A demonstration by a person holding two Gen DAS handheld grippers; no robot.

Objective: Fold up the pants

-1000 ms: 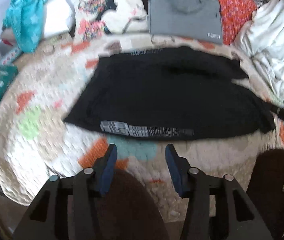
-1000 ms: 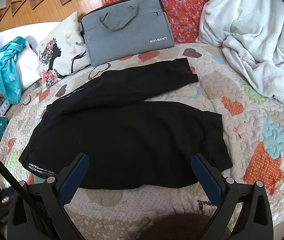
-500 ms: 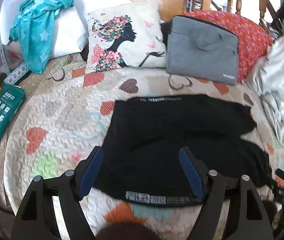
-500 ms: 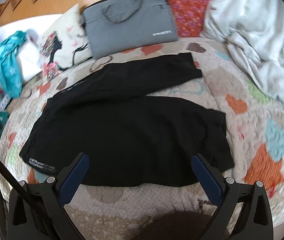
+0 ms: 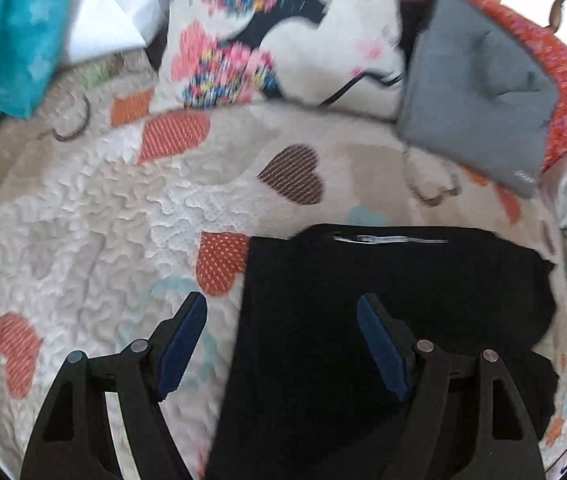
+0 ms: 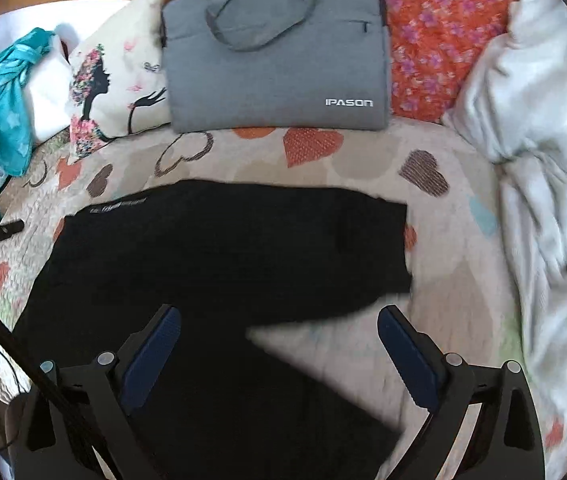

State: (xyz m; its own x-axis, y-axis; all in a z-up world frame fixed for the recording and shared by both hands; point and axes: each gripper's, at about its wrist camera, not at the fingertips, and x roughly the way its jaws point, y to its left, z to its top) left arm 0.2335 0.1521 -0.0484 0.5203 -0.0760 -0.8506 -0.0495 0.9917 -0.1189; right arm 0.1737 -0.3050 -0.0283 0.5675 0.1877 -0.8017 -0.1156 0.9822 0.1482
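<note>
Left wrist view: the left gripper [image 5: 281,320] has its jaws spread wide and holds nothing. It hangs over the waist end of the black pants [image 5: 383,320], which lie flat on the heart-print quilt [image 5: 103,220] of the bed, on the near side of the grey laptop bag [image 5: 475,100]. One blue pad is over bare quilt and the other over black cloth, so the pants' side edge runs between the jaws. The white print strip [image 5: 387,239] marks the far edge of the pants, on the side toward the bag. The picture is smeared, so fine creases cannot be read.

Judged from this, the step in hand is taking hold for the first fold. To do it well, this gripper should come down on the corner nearest it and pinch all layers together, not only the top one.

Right wrist view: the right gripper [image 6: 279,334] is likewise wide open and empty. Below it the pants [image 6: 223,260] show two legs splayed apart, the far leg reaching toward the bag [image 6: 275,48], the near leg running under the jaws. A wedge of quilt [image 6: 363,344] shows between them.

The right gripper should probably take the near leg's hem, then both lift together and lay one leg squarely on the other, keeping the cloth taut so it does not bunch.
</note>
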